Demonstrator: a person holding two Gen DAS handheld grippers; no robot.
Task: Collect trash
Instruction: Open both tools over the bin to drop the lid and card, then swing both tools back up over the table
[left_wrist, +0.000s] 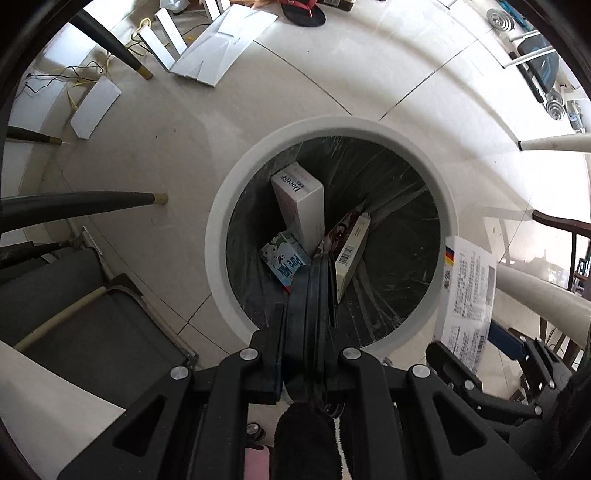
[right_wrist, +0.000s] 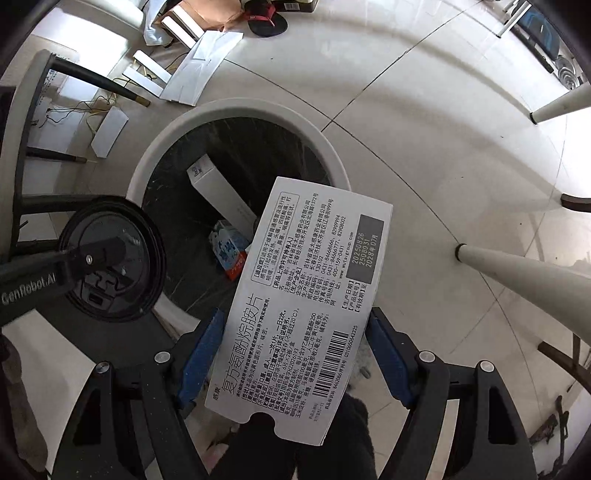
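Note:
A round trash bin with a white rim (left_wrist: 221, 229) and a black liner stands on the tiled floor. Inside lie a white "Doctor" box (left_wrist: 301, 201), a "Pure Milk" carton (left_wrist: 282, 260) and a barcoded box (left_wrist: 351, 258). My left gripper (left_wrist: 308, 314) is shut on a black round plastic lid (left_wrist: 314, 291), seen edge-on over the bin's near side. In the right wrist view the black lid (right_wrist: 110, 258) hangs flat-faced beside the bin rim (right_wrist: 236, 107). My right gripper (right_wrist: 295, 317) has its blue pads (right_wrist: 203, 350) pressed on a white medicine box (right_wrist: 306, 295), which hangs over the bin's right edge.
Dark chair legs (left_wrist: 110, 40) and a grey chair seat (left_wrist: 85, 317) crowd the left. Flattened white cardboard (left_wrist: 225, 40), yellow cables (left_wrist: 85, 74) and a black-and-red sandal (left_wrist: 303, 13) lie on the floor beyond. White table legs (right_wrist: 517, 273) slant in at the right.

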